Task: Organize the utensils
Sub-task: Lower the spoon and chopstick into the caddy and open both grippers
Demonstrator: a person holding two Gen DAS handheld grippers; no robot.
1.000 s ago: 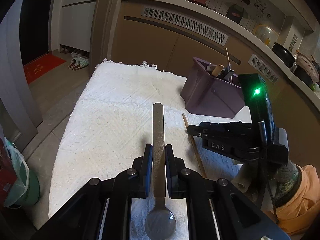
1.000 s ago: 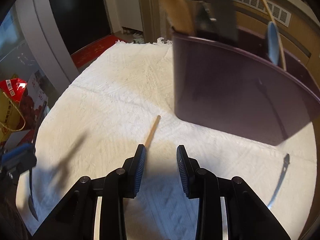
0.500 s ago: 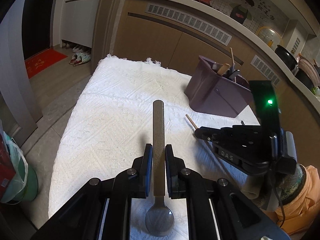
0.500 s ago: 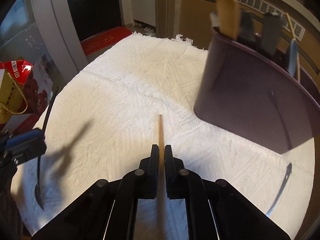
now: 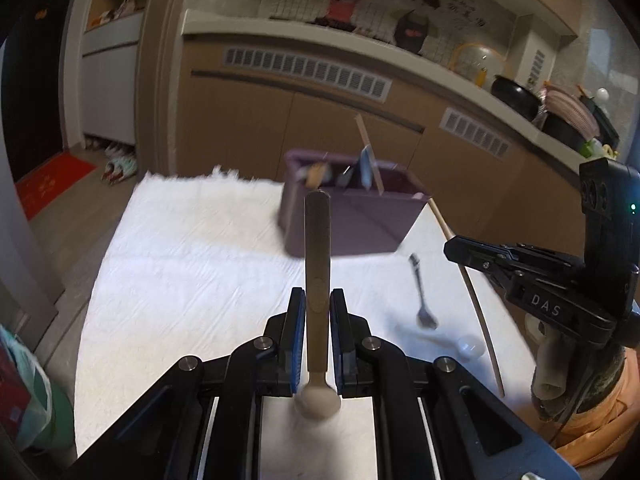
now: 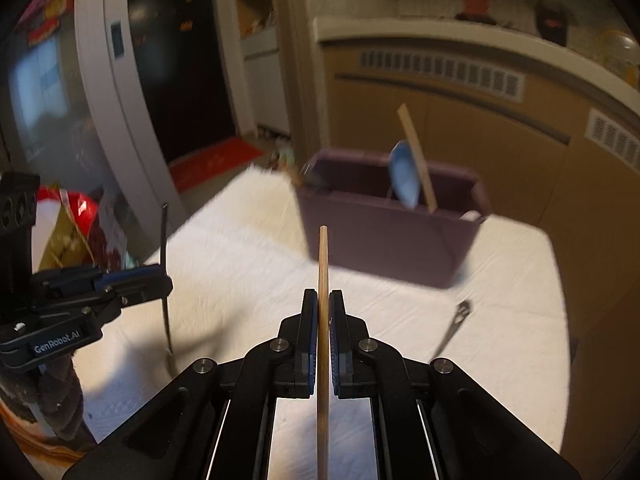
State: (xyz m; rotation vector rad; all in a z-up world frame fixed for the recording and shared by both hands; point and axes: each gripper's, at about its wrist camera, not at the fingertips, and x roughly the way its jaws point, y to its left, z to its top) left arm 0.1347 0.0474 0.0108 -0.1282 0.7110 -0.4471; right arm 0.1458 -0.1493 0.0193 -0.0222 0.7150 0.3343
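Note:
My left gripper (image 5: 317, 300) is shut on a brown flat-handled spoon (image 5: 317, 248), handle pointing forward, bowl near the camera, held above the white cloth (image 5: 192, 264). My right gripper (image 6: 323, 300) is shut on a thin wooden chopstick (image 6: 323, 264), lifted off the cloth; it also shows in the left wrist view (image 5: 468, 284). A purple utensil bin (image 6: 384, 232) holding several utensils stands ahead of both grippers; it also shows in the left wrist view (image 5: 352, 220). A small metal spoon (image 5: 422, 292) lies on the cloth right of the bin's front.
The cloth-covered table ends at the left, with floor and a red mat (image 5: 52, 184) beyond. Brown cabinets (image 5: 320, 120) rise behind the bin. The left gripper shows at the left of the right wrist view (image 6: 100, 292). Bags (image 6: 76, 224) sit left of the table.
My right gripper closed on the chopstick and lifted it off the cloth. Both grippers rose and now face the bin. The left gripper kept its hold on the spoon.

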